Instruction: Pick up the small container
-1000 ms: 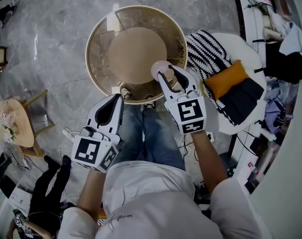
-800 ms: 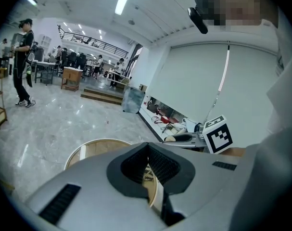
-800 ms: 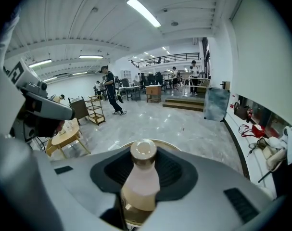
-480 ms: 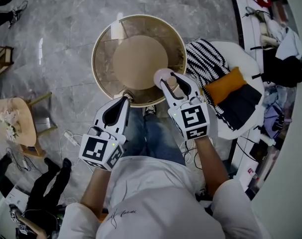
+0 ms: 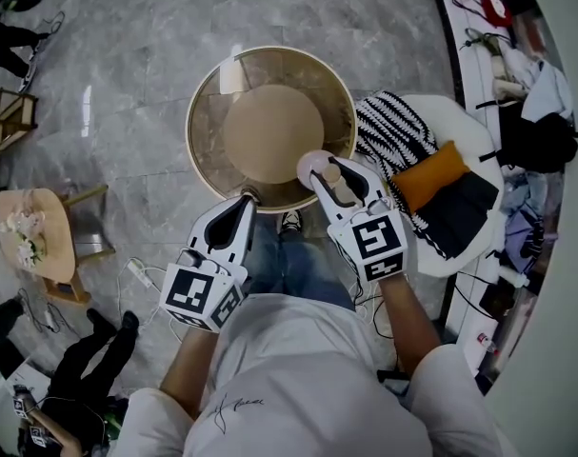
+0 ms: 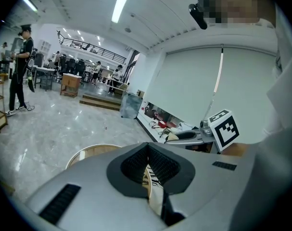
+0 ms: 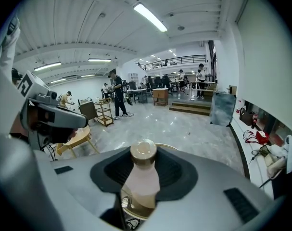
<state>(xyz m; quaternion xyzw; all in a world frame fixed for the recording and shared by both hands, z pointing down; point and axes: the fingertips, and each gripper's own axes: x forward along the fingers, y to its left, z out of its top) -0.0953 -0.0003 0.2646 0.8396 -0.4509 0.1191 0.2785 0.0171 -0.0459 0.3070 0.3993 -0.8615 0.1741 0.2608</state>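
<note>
- Small container, a pale pink bottle with a tan cap, sits upright between the right gripper jaws, which are clamped on its body, cap poking above them.
- In the head view the small container hangs over the near right edge of the round table. I can't tell from this angle whether its base clears the rim.
- Right gripper: forearm stretched forward from the person's right side, jaws pointing away toward the table, marker cube facing up.
- Left gripper: held lower and nearer the body, just short of the table's near edge, tips angled toward the right one.
- Left gripper jaws are together, nothing gripped; only striped fabric shows through the slit.
- Only the head view shows the striped cloth and orange cushion on the white chair right of the table, and the person's jeans below the grippers.
- Only the gripper views show the open hall with people standing far off; each also catches the other gripper off to the side.
</note>
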